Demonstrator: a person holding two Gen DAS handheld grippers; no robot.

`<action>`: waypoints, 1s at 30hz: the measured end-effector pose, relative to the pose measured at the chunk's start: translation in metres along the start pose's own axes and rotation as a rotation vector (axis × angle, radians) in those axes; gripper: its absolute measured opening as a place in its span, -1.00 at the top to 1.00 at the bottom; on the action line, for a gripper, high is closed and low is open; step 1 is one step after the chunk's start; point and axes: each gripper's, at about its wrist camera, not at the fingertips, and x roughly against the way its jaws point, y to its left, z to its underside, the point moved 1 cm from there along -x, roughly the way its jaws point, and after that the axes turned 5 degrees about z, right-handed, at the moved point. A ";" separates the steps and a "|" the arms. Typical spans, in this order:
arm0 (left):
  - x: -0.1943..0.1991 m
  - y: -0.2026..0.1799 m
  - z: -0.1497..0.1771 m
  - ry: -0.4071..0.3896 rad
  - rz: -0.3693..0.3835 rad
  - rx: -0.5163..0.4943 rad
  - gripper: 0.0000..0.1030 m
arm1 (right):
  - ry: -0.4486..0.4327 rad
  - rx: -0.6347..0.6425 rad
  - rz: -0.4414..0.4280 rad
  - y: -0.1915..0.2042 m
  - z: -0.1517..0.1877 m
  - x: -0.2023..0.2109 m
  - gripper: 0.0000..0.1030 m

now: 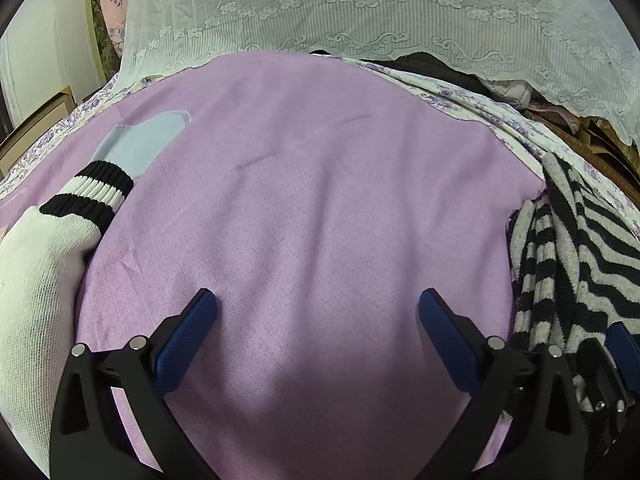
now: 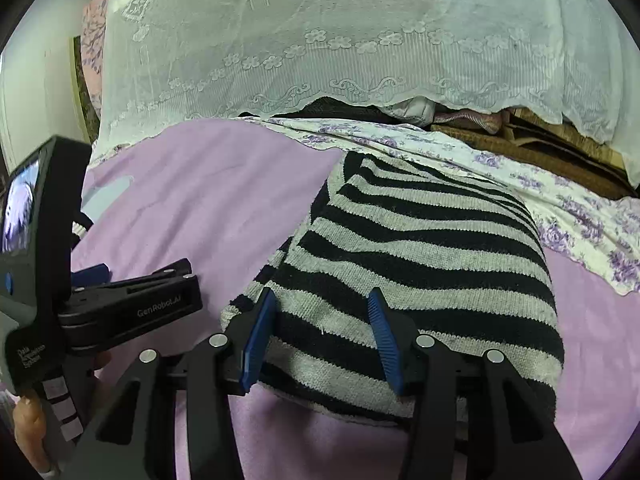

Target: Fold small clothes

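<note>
Striped sweater (image 2: 420, 264) between right tool's (image 2: 320, 344) half-open pads — left tool (image 1: 316, 320) wide, empty

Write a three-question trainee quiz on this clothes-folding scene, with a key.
1. True or false: the left tongs are open over bare purple sheet.
2. Which garment lies between the pads of the right tongs? A) black-and-grey striped knit B) white lace cover C) a red scarf
3. Fill in: the white garment left of the left tongs has a black-and-white striped ____.

Key: 1 true; 2 A; 3 cuff.
</note>
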 end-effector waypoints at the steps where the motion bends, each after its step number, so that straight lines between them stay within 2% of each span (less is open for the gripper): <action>1: 0.000 0.000 0.000 0.000 0.000 0.000 -0.92 | -0.001 -0.006 -0.010 -0.003 -0.001 0.003 0.07; 6: 0.000 0.000 0.000 0.000 -0.001 0.001 -0.92 | -0.037 -0.033 -0.065 -0.014 -0.005 0.028 0.07; 11: 0.000 -0.001 0.001 -0.004 -0.003 -0.004 -0.92 | -0.089 -0.041 0.007 -0.036 -0.006 0.045 0.07; 16: 0.001 -0.004 0.001 -0.011 -0.007 -0.014 -0.92 | -0.041 -0.122 0.010 -0.061 0.003 0.031 0.06; 18: 0.002 -0.005 0.001 -0.014 -0.008 -0.019 -0.92 | -0.029 -0.078 0.019 -0.053 0.010 0.024 0.02; 19: 0.002 -0.005 0.001 -0.016 -0.009 -0.021 -0.92 | -0.017 -0.043 0.021 -0.046 0.013 0.020 -0.10; 22: 0.004 -0.007 0.002 -0.022 -0.012 -0.032 -0.92 | -0.017 0.044 0.061 -0.028 0.022 0.012 -0.30; 24: 0.006 -0.008 0.002 -0.030 -0.014 -0.039 -0.92 | -0.024 0.063 0.076 -0.024 0.024 0.011 -0.31; 30: 0.016 -0.014 0.002 -0.073 -0.018 -0.064 -0.92 | -0.042 0.026 0.034 -0.032 0.024 0.018 -0.30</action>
